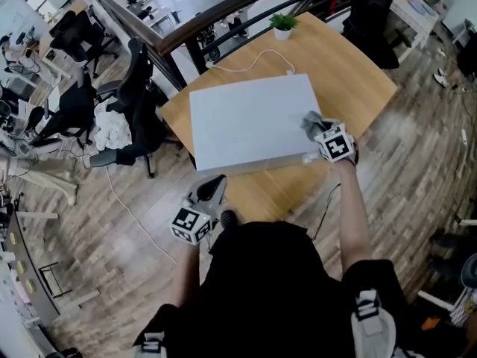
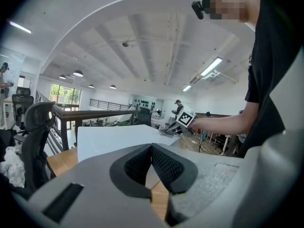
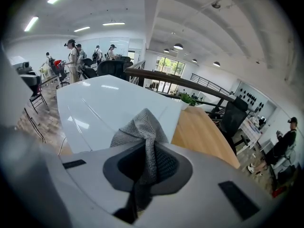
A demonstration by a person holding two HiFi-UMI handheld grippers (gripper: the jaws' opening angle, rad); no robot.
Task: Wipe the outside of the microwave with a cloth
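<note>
— Where is the microwave (image 1: 250, 121)?

— It sits on the wooden tabletop (image 1: 358, 73), its front close to the near edge. Our grey mesh cloth (image 1: 311, 123) lies at the right near corner of its white top panel and seems to touch it.

— What holds the cloth?

— Our right gripper (image 1: 319, 130) is clenched on a bunched fold, and the rest fans out ahead of the jaws. Our left gripper (image 1: 212, 189) has its pads pressed together on nothing and hangs low, off the tabletop's near edge and apart from the microwave.

— Which step are we in?

— We judge that we are wiping the top. Next we need to draw the cloth flat across the panel toward its left edge, then take the sides and front.

— Anything nearby?

— A small potted plant (image 1: 282, 25) at the far corner, well apart.
</note>
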